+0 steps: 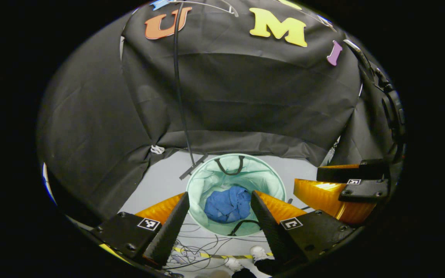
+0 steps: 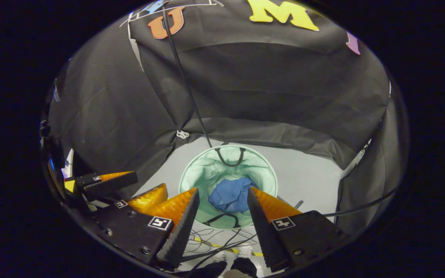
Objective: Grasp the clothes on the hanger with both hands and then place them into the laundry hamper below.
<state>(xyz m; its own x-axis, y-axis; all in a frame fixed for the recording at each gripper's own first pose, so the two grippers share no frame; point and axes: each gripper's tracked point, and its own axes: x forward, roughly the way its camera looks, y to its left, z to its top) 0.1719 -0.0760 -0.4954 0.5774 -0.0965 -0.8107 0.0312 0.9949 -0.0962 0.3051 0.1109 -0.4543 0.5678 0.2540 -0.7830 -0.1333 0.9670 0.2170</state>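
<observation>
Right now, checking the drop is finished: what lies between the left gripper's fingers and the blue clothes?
Nothing: in the left gripper view, the open left gripper hangs above blue clothes inside the hamper.

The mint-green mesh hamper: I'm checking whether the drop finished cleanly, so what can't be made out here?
- Left gripper view: the mint-green mesh hamper has its near rim crossed by the open left gripper.
- Right gripper view: the crumpled blue garment is partly behind the open right gripper.
- White hanger: cut off at the top edge.
</observation>
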